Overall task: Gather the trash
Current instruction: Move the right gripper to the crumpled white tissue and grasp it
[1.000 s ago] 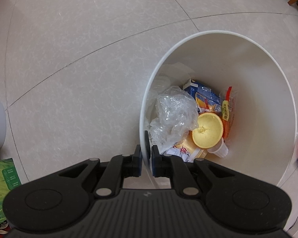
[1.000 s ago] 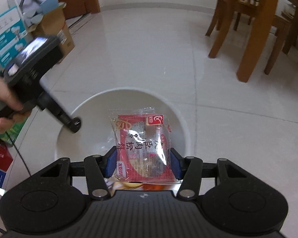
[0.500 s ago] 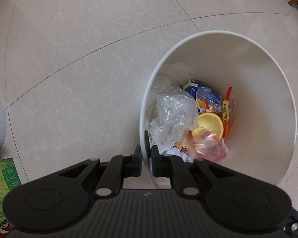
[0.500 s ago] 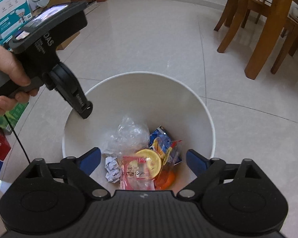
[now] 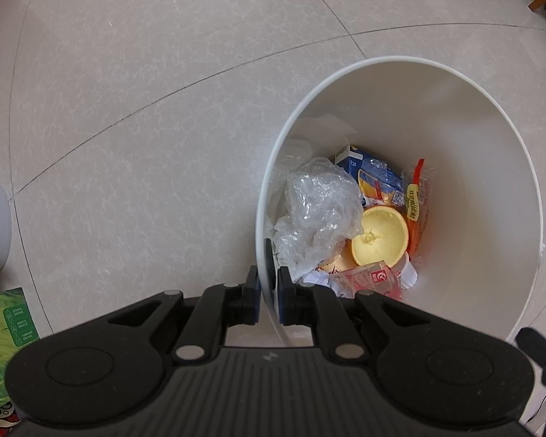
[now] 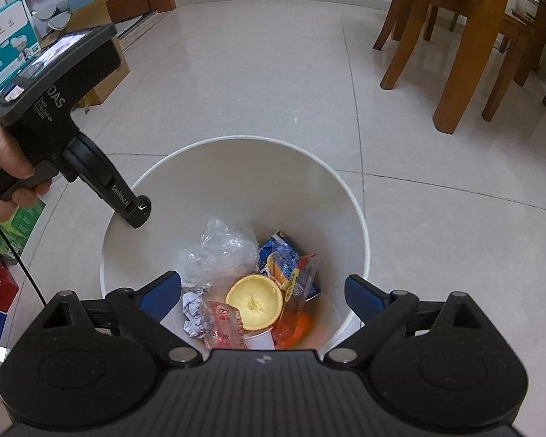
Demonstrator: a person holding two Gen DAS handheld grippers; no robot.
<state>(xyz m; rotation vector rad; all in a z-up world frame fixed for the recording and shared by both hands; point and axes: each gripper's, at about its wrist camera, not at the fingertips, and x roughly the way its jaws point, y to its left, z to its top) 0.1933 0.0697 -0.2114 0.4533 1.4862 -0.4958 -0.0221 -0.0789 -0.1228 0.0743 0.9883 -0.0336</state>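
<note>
A: How does the round white plastic trash bin [image 6: 349, 196] handle?

B: Light, thin-walled, stiff only at the rim, so grip there. Left gripper [image 5: 268, 293] pinches the rim at its 9 o'clock, one finger either side

A: Right gripper [image 6: 264, 296]?

B: Spread wide, empty, angled down over the bin's 6 o'clock. Red-and-clear plastic snack wrapper [image 6: 224, 324] lies inside beside the hollow yellow citrus half [image 6: 254, 302]: limp, slippery
</note>
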